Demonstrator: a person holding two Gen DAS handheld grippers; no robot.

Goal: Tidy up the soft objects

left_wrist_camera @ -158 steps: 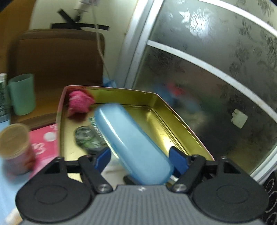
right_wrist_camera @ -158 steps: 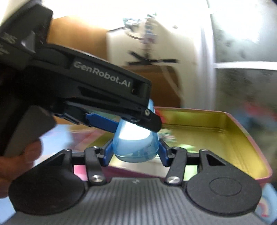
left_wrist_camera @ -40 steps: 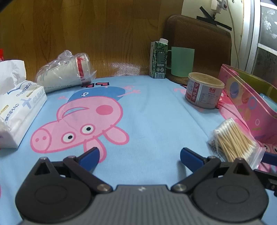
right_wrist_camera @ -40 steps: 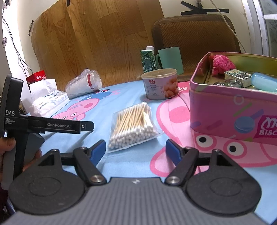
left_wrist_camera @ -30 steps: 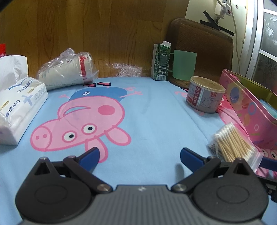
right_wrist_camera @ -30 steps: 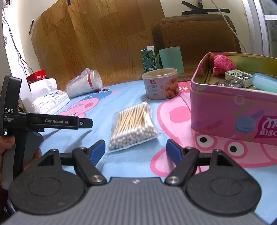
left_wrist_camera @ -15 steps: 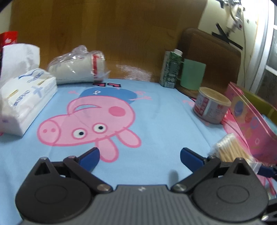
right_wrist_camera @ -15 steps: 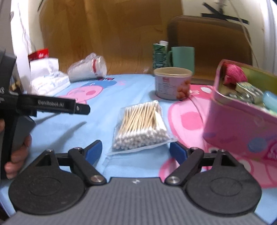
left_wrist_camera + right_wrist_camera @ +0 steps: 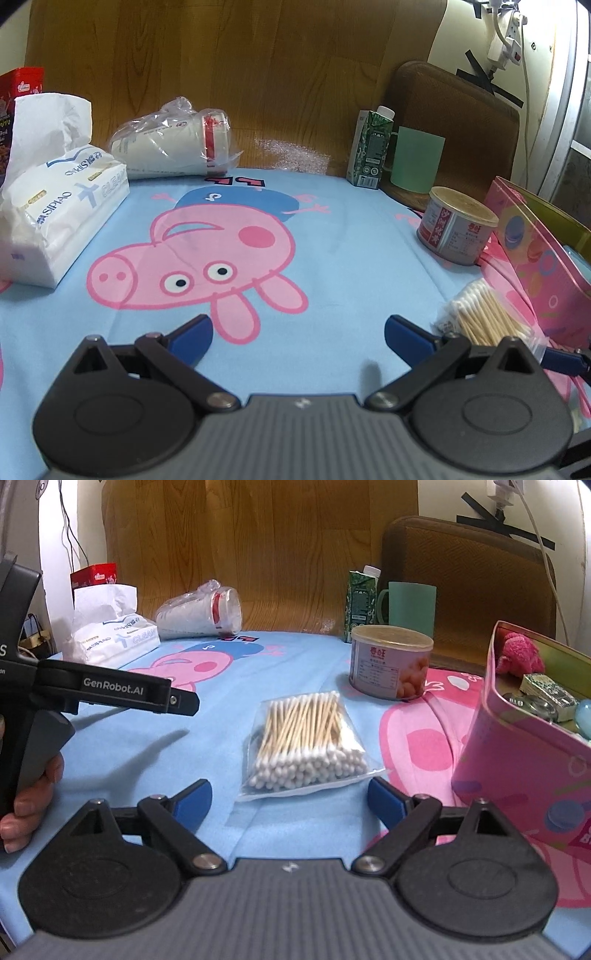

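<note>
Blue pig-print tablecloth [image 9: 332, 240], wood-panelled wall [image 9: 258, 74] behind

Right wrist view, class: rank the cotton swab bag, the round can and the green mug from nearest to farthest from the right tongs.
1. Cotton swab bag, just ahead of the opening right tongs.
2. Round can, beyond it, slightly right.
3. Green mug, behind the can, at the back.

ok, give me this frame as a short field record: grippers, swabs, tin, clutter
right gripper: jaws opening, empty, just short of the swabs
left gripper: open, empty, over the cloth
swabs: bagged, flat on the cloth, outside the tin
tin: open, holds a pink plush and small items
clutter: can, mug, carton, tissues, cups
</note>
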